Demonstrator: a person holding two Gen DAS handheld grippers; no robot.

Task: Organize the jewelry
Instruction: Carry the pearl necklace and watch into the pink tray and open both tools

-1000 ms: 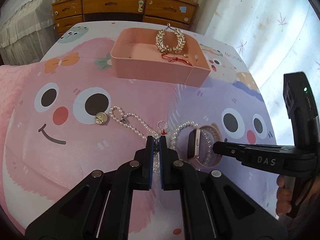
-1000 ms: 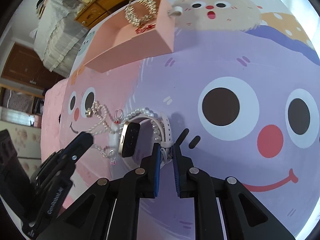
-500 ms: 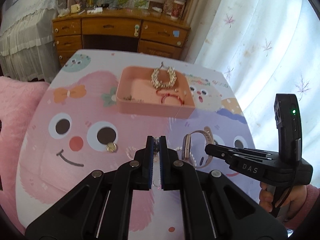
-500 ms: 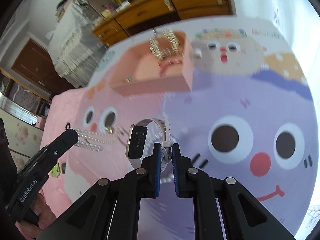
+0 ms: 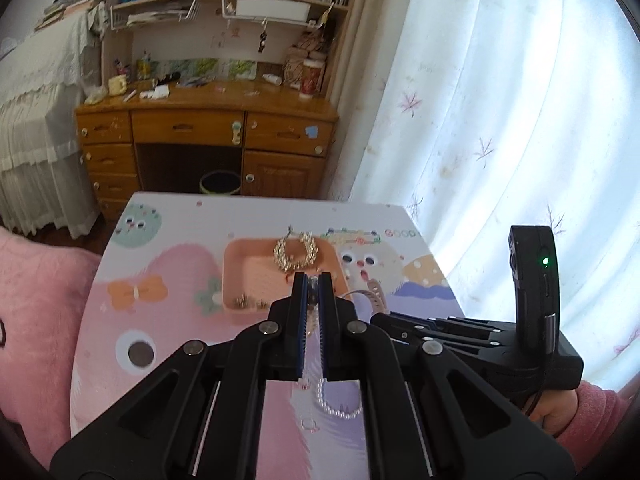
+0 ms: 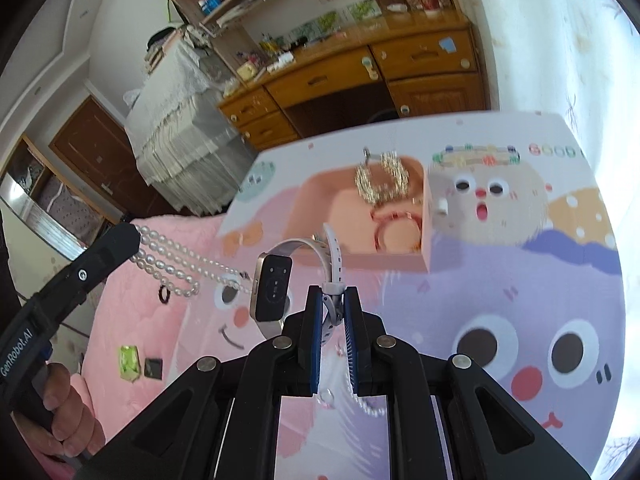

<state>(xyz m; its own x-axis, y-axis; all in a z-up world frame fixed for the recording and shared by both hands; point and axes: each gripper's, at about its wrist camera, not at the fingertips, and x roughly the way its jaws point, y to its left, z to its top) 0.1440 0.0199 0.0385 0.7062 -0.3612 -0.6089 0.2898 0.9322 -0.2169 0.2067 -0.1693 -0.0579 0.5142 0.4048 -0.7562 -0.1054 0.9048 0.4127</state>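
Observation:
My left gripper (image 5: 313,280) is shut on a pearl necklace (image 6: 172,258), which hangs in loops from its tip (image 6: 124,240) high above the table. My right gripper (image 6: 333,294) is shut on the white strap of a smartwatch (image 6: 274,288) and holds it in the air. The pink tray (image 5: 236,276) sits on the table ahead of both; it holds a gold wreath-shaped piece (image 5: 295,255), a red cord bracelet (image 6: 394,224) and small gold items (image 5: 250,303). A pearl bracelet (image 5: 338,404) and a small ring (image 5: 310,424) lie on the mat below.
The table has a cartoon-face mat (image 6: 520,320). A pink blanket (image 5: 36,300) lies on the left. A wooden desk (image 5: 208,136) and a white curtain (image 5: 500,120) stand beyond the table. The right gripper's body (image 5: 532,304) is at the right in the left wrist view.
Both grippers have risen well above the table. The left one lifted the pearl necklace off the mat and the right one lifted the smartwatch; both now sit closer to the pink tray.

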